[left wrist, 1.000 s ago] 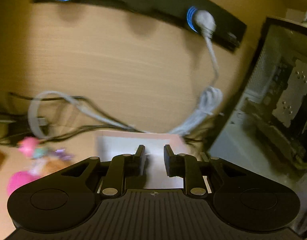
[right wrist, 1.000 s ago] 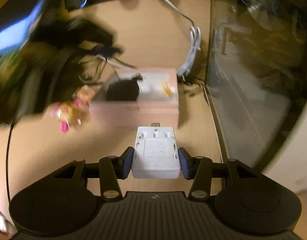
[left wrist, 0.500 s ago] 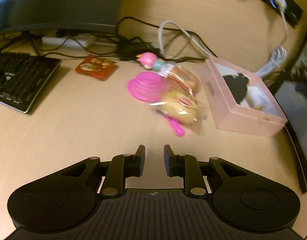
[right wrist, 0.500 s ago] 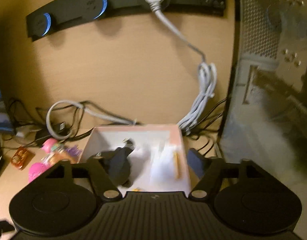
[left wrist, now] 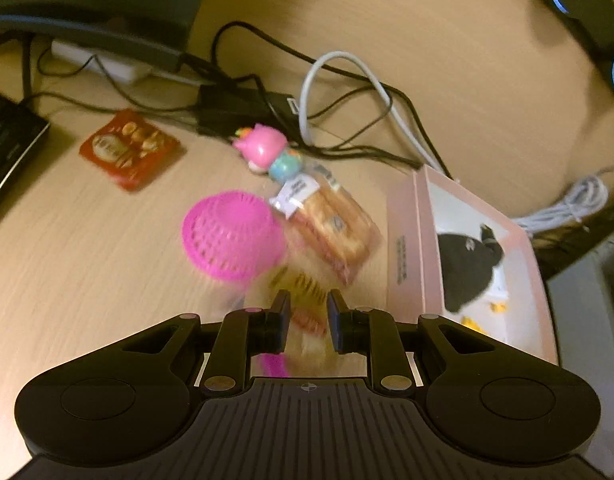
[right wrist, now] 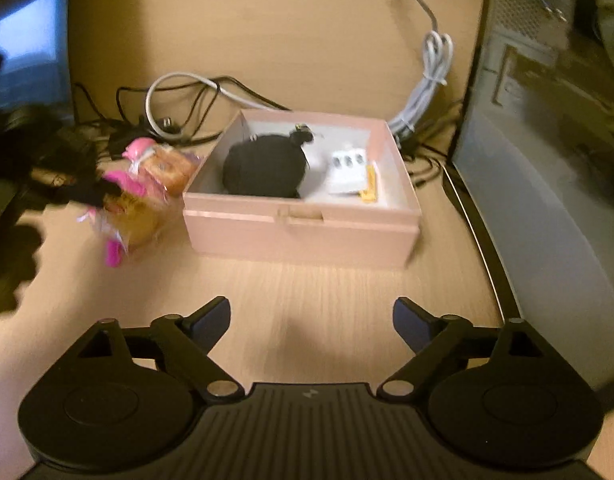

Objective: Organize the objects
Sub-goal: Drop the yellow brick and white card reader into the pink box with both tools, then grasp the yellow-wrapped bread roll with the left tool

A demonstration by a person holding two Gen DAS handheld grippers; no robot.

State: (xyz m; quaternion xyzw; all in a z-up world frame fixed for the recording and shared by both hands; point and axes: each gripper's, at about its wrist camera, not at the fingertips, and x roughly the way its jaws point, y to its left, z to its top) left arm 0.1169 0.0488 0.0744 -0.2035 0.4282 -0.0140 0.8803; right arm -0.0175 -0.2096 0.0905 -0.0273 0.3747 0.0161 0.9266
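My right gripper has fingers spreading wide, empty, low in frame before the pink box; inside sit a black pouch and white adapter. My left gripper has narrow fingers, apparently gripping nothing, above a blurred snack bag beside the pink basket on the bench.

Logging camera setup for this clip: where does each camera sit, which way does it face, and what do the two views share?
Left wrist: on the left gripper, angled down at the pink strainer and wrapped snacks; its narrow-set jaws show, a wrapper seen between them, contact unclear.
Right wrist: on the right gripper, angled down toward the pink box; its empty jaws are opening.
Shared: the pink box, the black pouch inside it, snacks, grey cable.
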